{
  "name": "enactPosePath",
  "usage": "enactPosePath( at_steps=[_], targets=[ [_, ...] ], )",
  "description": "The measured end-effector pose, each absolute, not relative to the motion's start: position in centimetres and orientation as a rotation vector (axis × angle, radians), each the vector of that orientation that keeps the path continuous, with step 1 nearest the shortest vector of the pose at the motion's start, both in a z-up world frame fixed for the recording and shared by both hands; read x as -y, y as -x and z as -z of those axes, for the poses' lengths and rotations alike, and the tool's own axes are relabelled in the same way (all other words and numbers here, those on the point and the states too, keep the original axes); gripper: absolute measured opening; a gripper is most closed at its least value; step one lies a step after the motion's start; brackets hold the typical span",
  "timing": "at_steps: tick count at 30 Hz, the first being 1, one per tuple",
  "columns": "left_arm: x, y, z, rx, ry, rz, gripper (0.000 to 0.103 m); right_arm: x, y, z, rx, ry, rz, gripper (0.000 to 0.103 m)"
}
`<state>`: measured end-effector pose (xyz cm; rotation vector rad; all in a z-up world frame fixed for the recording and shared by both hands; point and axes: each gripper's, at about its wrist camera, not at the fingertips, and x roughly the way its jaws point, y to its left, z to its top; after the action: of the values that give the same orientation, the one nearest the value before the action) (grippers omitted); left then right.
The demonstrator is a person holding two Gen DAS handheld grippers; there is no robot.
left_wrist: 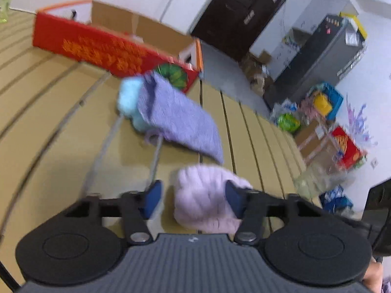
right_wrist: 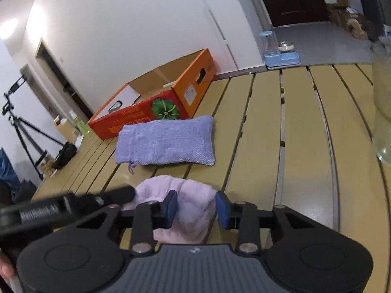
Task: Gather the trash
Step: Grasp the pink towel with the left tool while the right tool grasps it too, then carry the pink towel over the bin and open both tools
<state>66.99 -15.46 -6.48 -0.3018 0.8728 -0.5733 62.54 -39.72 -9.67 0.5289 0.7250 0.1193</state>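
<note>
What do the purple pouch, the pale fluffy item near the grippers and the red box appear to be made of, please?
Purple pouch: coarse woven or knitted fabric, matte, visible weave. Pale fluffy item: soft plush or fleece, with puffy lobes. Red box: printed cardboard, brown inside, slightly glossy outside.

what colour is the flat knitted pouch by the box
Lavender-blue pouch, clearest in the right wrist view.

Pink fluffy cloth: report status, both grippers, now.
Left gripper open, pink fluffy cloth between fingers. Right gripper open around same cloth. Purple pouch lies between cloth and open box.
</note>
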Motion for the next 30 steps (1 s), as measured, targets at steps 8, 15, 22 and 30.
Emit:
enactPosePath(
  at_steps=[8,15,22,30],
  targets=[
    [14.4,-64.3,5.1,-0.841,0.326,0.6,0.023,39.2,-59.5,8.6,-0.644,-0.548,-0.146,0.013],
    [7.8,-51.0,1.2,-0.648,0.313,0.615,0.022,32.4,-48.9,4.1,-0.535,-0.387,-0.26,0.013],
    [0.1,-39.0,6.0,-0.688,0.304,0.584,0.022,25.4,-39.2,8.5,-0.626,-0.314,-0.416,0.013],
    [-2.2,-37.9,10.5,-0.808,0.341,0.507,0.022,21.7,-39.2,12.7,-0.774,-0.286,-0.413,0.013]
  ],
)
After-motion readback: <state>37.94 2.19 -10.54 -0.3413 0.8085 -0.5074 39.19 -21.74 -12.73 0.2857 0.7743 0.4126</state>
